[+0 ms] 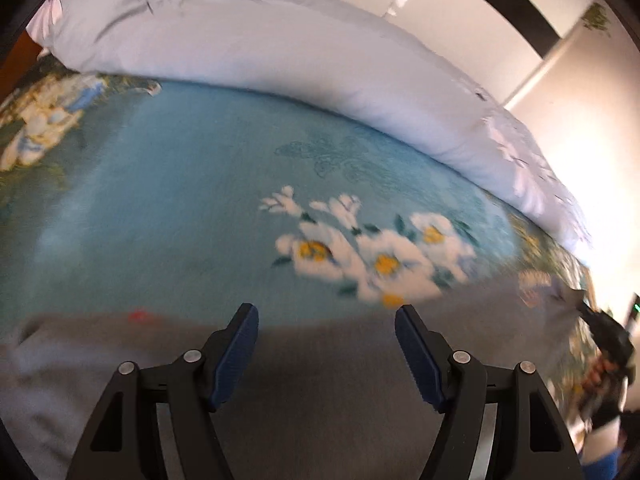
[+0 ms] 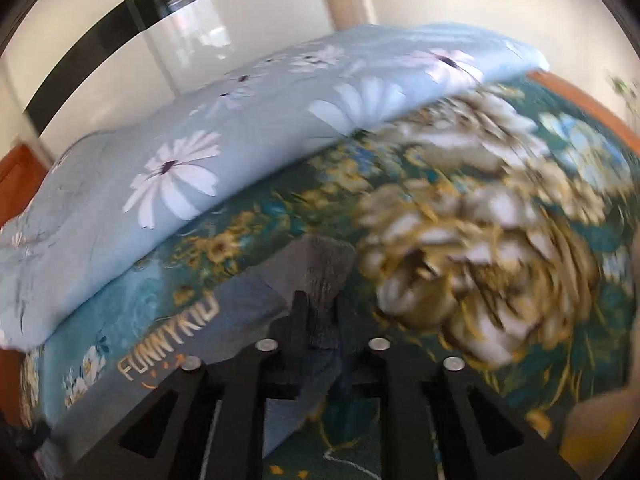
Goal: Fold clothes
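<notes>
A grey garment (image 1: 312,380) lies spread on a blue floral bedspread (image 1: 180,184). My left gripper (image 1: 326,316) is open and empty, its blue pads (image 1: 240,344) just above the grey cloth. In the right wrist view the same grey garment (image 2: 256,300) carries the yellow print "FUNNYKID" (image 2: 168,340). My right gripper (image 2: 320,304) is shut on a corner of this garment and lifts it a little off the bed. The right gripper also shows at the right edge of the left wrist view (image 1: 608,336).
A pale blue duvet with white daisies (image 2: 192,168) is piled along the far side of the bed; it also shows in the left wrist view (image 1: 280,60). An orange wooden bed frame (image 2: 592,100) runs along the edge. White walls and a dark-framed window stand behind.
</notes>
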`<state>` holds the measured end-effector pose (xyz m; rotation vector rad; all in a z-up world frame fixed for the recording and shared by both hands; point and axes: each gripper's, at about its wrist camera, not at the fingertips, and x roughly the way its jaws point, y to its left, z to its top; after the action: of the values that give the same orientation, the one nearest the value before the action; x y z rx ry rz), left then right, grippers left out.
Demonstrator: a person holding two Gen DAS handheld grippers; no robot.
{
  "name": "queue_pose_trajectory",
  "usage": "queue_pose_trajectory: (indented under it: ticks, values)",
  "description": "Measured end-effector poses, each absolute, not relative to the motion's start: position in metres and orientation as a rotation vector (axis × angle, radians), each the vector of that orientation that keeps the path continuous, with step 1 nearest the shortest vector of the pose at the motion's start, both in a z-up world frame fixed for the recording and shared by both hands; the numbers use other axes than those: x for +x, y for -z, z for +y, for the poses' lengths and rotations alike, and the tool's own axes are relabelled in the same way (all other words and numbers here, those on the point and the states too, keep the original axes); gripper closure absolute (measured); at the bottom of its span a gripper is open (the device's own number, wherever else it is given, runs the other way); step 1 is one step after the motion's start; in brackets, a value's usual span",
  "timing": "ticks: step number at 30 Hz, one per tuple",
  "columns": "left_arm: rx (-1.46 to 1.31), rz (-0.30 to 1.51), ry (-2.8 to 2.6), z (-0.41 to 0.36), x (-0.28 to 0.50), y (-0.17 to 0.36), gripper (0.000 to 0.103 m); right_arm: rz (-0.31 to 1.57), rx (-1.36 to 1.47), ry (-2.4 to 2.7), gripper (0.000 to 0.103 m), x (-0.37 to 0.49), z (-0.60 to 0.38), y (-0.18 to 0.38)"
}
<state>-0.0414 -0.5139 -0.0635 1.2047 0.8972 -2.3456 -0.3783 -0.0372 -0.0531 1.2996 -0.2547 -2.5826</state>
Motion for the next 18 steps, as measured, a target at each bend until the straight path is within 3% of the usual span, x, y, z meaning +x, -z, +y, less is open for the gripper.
queue_pose_trajectory:
  ticks: [2, 7, 10, 12, 18]
  values:
    - [1.167, 0.858, 2.376, -0.506, -0.010, 0.040, 0.029, -0.285, 1.269, 2.611, 0.064, -0.366, -0.026, 0.040]
    - [1.002, 0.850, 2.382, -0.493, 0.101, -0.004, 0.028, -0.198, 1.161, 2.528, 0.063, -0.281, -0.001, -0.007]
    - [0.951, 0.848, 2.313, -0.486, 0.167, -0.003, 0.027, -0.164, 1.141, 2.463, 0.061, -0.211, 0.029, -0.014]
    - [0.925, 0.874, 2.263, -0.485, 0.210, 0.002, 0.027, -0.163, 1.144, 2.474, 0.050, -0.171, 0.056, -0.008]
    - [0.838, 1.084, 2.051, -0.487, 0.311, 0.051, 0.027, -0.299, 1.323, 2.483, 0.049, -0.088, 0.127, 0.040]
